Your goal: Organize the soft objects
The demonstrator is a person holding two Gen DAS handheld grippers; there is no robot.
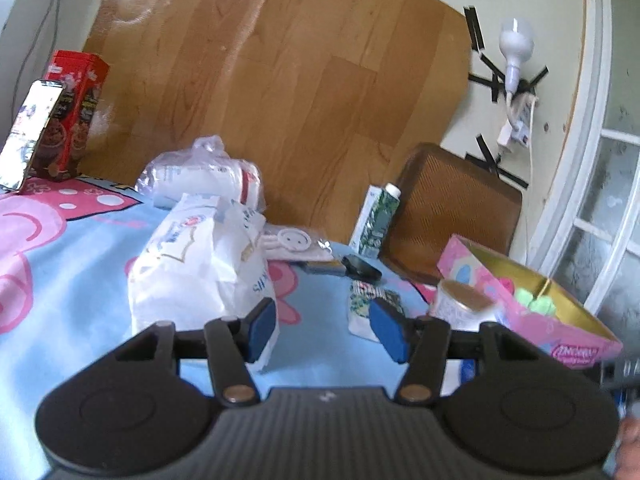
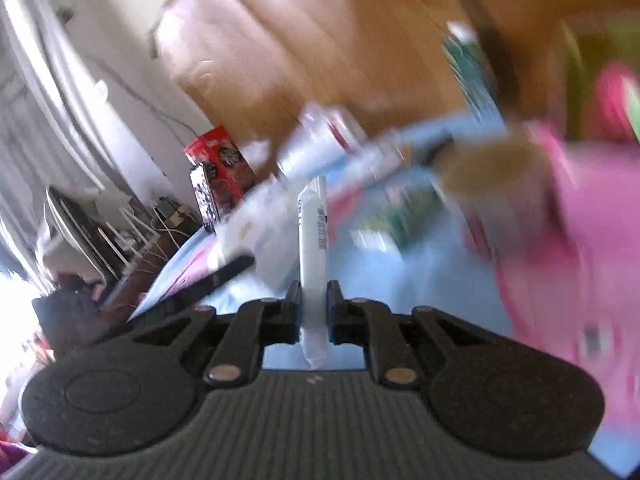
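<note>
White tube (image 2: 313, 236) is clamped upright between the pads of the right gripper (image 2: 314, 312), above the blue-pink cloth (image 1: 72, 280); that view is blurred. Left gripper (image 1: 324, 326) hangs part open, empty, between a white bag (image 1: 192, 268) and a small packet (image 1: 362, 308). Pink box (image 1: 560, 332) stands beside.
</note>
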